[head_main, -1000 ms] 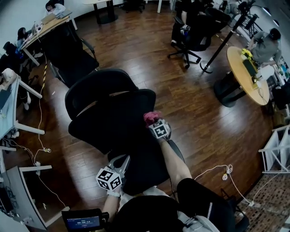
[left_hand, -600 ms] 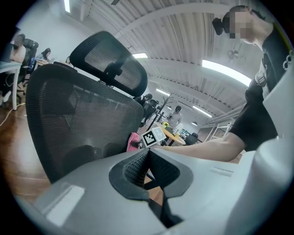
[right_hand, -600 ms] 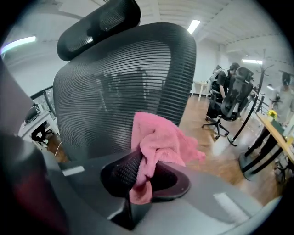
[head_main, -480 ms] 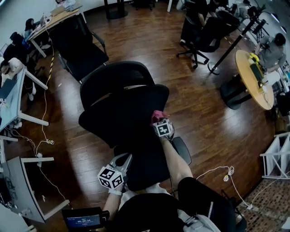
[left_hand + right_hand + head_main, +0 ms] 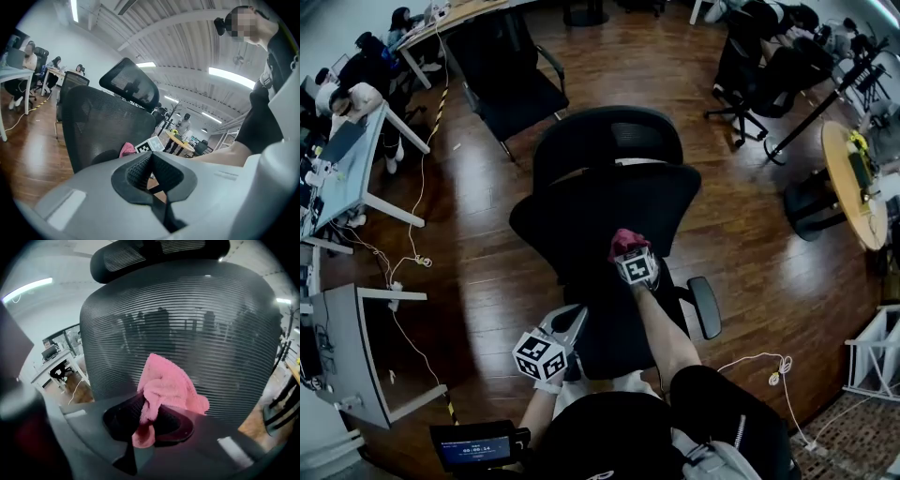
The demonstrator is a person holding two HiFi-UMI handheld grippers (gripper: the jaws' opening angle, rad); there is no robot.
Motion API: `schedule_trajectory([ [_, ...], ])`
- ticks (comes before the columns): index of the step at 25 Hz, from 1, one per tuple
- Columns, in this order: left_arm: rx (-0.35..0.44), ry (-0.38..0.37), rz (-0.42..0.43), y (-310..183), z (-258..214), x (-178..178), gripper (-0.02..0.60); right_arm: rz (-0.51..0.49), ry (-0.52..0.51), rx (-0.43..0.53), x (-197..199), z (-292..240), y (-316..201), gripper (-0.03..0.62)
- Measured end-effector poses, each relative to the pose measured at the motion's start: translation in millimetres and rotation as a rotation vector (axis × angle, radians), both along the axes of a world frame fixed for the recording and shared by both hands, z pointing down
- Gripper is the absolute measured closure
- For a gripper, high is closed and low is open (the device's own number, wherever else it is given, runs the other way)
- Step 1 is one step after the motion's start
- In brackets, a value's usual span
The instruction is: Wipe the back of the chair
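Cloth (image 5: 166, 385) of pink colour is pinched in my right tool (image 5: 150, 420). Its two jaws are closed on the lower fold, and the rest of the cloth stands up crumpled above them. In the right gripper view the cloth lies before the black mesh backrest (image 5: 187, 310) of the chair, at about the lower middle of it. It seems to touch the mesh, but I cannot tell this for sure. The headrest (image 5: 159, 254) sits above the backrest at the top of that view.

From the head view, the right tool (image 5: 623, 248) is stretched forward over the seat (image 5: 614, 337), and the cloth (image 5: 625, 240) is at the backrest (image 5: 609, 202) on the side that faces the seat. One armrest (image 5: 706, 307) shows at the right of the seat.

My left tool (image 5: 565, 325) is held low, near the left edge of the seat and well apart from the cloth. In the left gripper view its jaws (image 5: 152, 173) are pressed together with nothing between them. That view looks up along the backrest (image 5: 103, 122) to the headrest (image 5: 131, 84), and beside the mesh it shows a small part of the cloth (image 5: 126, 149).

The chair stands on a dark wooden floor (image 5: 750, 244). A counter (image 5: 347, 169) with people sitting at it is at the far left, and a round counter (image 5: 853, 178) is at the far right. A white cable (image 5: 759, 361) lies on the floor near my right side.
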State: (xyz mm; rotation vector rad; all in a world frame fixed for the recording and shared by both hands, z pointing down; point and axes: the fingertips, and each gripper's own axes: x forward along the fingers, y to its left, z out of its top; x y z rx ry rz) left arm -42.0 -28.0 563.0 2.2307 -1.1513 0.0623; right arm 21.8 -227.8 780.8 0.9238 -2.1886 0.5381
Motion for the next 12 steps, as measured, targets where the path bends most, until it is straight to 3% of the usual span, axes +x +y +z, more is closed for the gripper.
schedule_trajectory([
  [12,0.008,-0.023,-0.052,32,-6,-58,0.589,-0.248,-0.043,-0.014,-148,3,66,0.553],
])
